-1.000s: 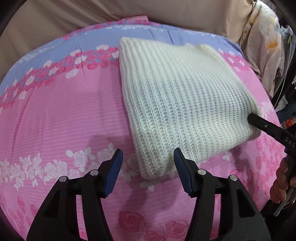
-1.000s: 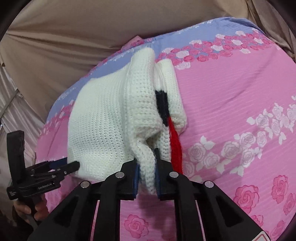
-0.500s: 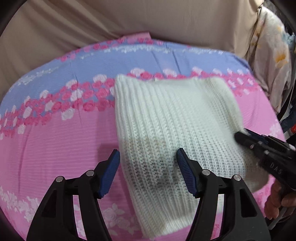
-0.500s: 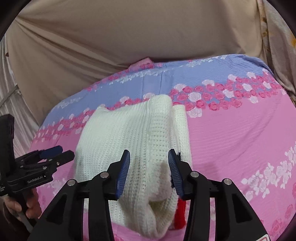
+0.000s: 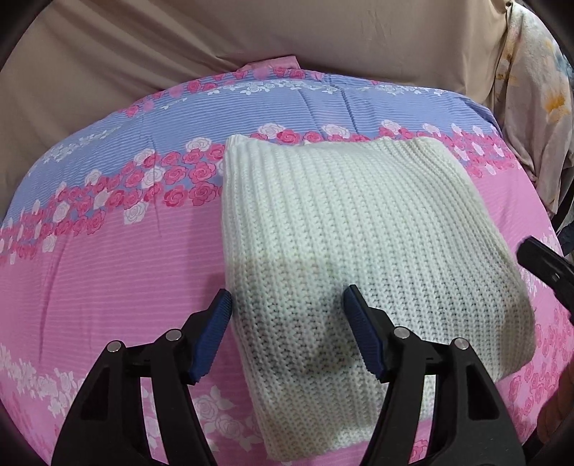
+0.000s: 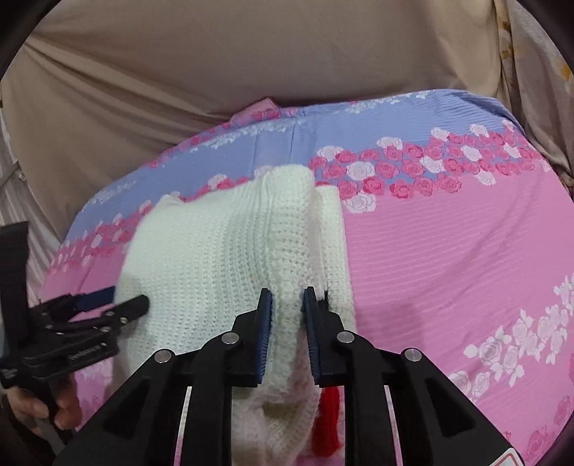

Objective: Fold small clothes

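Observation:
A folded cream knit sweater lies on a pink and blue floral bedsheet. My left gripper is open, its jaws astride the sweater's near left edge, holding nothing. In the right wrist view the sweater shows a raised fold with a red and black trim under it. My right gripper has its jaws closed on that raised fold of the sweater. The left gripper also shows in the right wrist view, and the right gripper's tip shows at the right edge of the left wrist view.
A beige cloth backdrop hangs behind the bed. A floral fabric hangs at the right. The bedsheet stretches out to the right of the sweater.
My right gripper let go of the sweater's fold, opened, then narrowed on the fold again. My left gripper moved forward over the sweater's near edge and stayed open.

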Available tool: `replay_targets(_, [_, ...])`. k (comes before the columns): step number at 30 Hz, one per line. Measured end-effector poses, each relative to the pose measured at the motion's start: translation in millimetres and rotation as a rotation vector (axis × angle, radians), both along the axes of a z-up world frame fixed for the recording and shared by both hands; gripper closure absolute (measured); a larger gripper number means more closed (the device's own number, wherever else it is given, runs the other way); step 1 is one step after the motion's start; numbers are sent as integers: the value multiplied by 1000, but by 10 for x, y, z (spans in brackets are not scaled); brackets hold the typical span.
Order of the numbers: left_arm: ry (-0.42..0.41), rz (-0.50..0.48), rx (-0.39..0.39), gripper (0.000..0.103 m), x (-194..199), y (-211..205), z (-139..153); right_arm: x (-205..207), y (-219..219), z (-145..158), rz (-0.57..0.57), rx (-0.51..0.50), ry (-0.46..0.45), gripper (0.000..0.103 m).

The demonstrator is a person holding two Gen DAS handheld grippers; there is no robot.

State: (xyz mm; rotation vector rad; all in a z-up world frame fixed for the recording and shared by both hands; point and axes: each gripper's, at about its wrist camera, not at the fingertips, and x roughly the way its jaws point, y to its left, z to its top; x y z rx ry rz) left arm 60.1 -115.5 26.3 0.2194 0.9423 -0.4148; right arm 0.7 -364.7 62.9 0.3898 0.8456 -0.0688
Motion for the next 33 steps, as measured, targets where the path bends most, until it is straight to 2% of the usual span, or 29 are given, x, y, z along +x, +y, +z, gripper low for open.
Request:
replay_targets(3, [-5,3,8,40,-44,-16,3,-215,75,165,8,14,-47,73])
replay_targets(5, [-10,6,11,40,-63,-25,8,-296,109,98,22,45,-33,57])
replay_targets(7, [-8,7,12,40,-79,-27,6,-327,173,-46,22,29,10,54])
replay_targets(8, [-7,7,14,40,-90,-23,6,-303,192,-156,28,36,39,58])
replay_targets(9, [-7,6,14,40,-103,-18,9,-288,193,-233,28,50,56,67])
replay_targets(10, [-8,7,16,39,-111,-12,11,-306,188,-239,22,62,56,81])
replay_targets(11, [-8,4,12,39,-123,-8,14,-360,178,-168,16,84,24,88])
replay_targets(13, [-7,5,6,39,-148,1,22,-470,128,39,11,116,-61,93])
replay_targets(14, [-7,4,2,39,-162,4,22,-509,104,114,0,107,-85,93])
replay_targets(16, [10,-2,-13,40,-186,22,15,-491,59,25,-8,110,-58,93])
replay_targets(18, [25,-9,-37,40,-218,84,29,-369,24,-381,-12,107,67,93])
replay_targets(19, [26,-11,-44,40,-236,122,41,-363,22,-512,9,140,79,96])
replay_targets(21, [18,-5,-56,40,-270,208,81,-435,7,-429,-1,167,59,92])
replay_targets(22, [16,1,-65,40,-276,244,102,-484,-7,-292,-22,150,28,87])
replay_targets(23, [16,5,-75,40,-279,276,122,-518,-23,-177,-32,141,-8,75])
replay_targets(26, [14,13,-107,39,-279,332,179,-478,-81,124,-39,83,-74,65])
replay_targets(29, [10,15,-111,39,-255,341,203,-198,-118,145,-17,44,-61,56])
replay_targets(31, [9,15,-113,39,-237,352,227,36,-91,-11,7,57,-13,56])
replay_targets(32, [2,15,-112,39,-236,361,249,154,-65,-118,26,67,20,74])
replay_targets(33, [-6,15,-107,39,-229,370,276,211,-20,-176,36,62,43,84])
